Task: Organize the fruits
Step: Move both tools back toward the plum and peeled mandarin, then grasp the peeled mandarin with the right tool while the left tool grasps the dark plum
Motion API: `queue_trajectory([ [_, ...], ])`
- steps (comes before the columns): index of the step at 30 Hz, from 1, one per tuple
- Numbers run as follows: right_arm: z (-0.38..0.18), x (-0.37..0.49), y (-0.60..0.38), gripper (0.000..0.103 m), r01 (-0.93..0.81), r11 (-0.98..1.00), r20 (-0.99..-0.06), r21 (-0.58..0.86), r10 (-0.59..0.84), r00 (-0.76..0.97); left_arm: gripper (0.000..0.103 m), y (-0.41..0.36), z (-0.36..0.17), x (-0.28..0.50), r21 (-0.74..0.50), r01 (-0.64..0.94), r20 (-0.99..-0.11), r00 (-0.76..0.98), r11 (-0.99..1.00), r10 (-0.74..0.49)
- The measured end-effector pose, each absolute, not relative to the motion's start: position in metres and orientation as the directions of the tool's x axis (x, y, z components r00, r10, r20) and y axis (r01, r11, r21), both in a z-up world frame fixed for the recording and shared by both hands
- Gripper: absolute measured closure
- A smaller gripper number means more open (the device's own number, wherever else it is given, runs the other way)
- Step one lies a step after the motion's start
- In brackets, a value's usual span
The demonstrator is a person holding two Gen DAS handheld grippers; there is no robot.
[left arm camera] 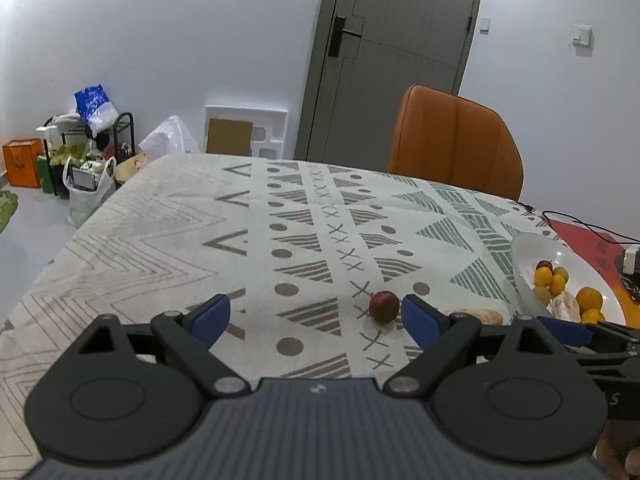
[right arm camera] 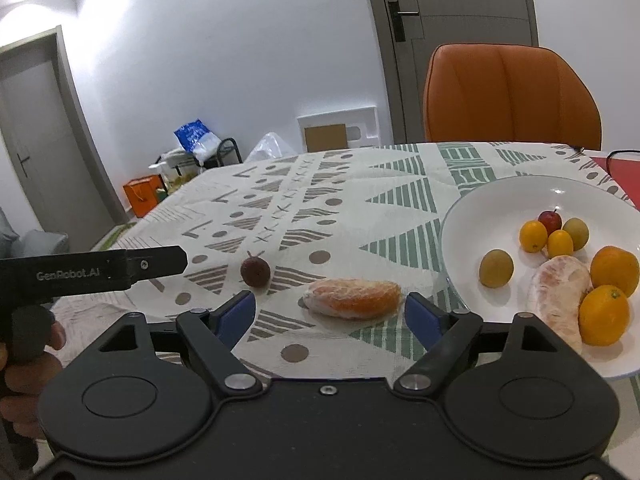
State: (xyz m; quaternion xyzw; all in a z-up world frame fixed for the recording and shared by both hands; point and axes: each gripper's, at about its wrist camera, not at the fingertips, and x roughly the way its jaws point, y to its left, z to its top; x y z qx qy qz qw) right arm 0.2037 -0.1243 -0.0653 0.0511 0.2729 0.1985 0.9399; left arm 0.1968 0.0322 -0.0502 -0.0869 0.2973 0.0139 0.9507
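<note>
A small dark red fruit (left arm camera: pixel 384 306) (right arm camera: pixel 255 271) lies on the patterned tablecloth, just left of my left gripper's right fingertip. My left gripper (left arm camera: pixel 314 312) is open with nothing between its pads. A peeled citrus segment (right arm camera: pixel 352 298) lies on the cloth just ahead of my right gripper (right arm camera: pixel 330 308), which is open and clear of it. The white plate (right arm camera: pixel 460 216) (left arm camera: pixel 524 248) at the right holds oranges (right arm camera: pixel 604 314), small yellow and green fruits, a small red one and another peeled segment (right arm camera: pixel 560 292).
An orange chair (right arm camera: pixel 512 96) stands at the table's far side. A black cable and a red mat (left arm camera: pixel 592 240) lie beyond the plate. A hand (right arm camera: pixel 24 364) holds the left gripper's body at the left edge. Bags and boxes sit on the floor.
</note>
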Motion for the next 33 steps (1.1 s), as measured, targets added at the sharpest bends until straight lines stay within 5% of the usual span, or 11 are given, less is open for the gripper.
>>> queue_trajectory([
  [17,-0.074,0.226,-0.099,0.022,-0.33,0.939,-0.544,0.1,0.329,0.772,0.013,0.033,-0.06,0.208,-0.149,-0.073,-0.571,0.82,0.986,-0.026],
  [26,-0.077,0.232,-0.09,0.036,-0.308,0.951,-0.566,0.013,0.261,0.782,0.024,0.033,-0.061,0.215,-0.164,-0.07,-0.577,0.816,0.984,-0.038],
  [33,-0.077,0.23,-0.089,0.037,-0.333,0.943,-0.577,-0.02,0.261,0.774,0.039,0.027,-0.065,0.22,-0.168,-0.044,-0.589,0.805,0.985,-0.064],
])
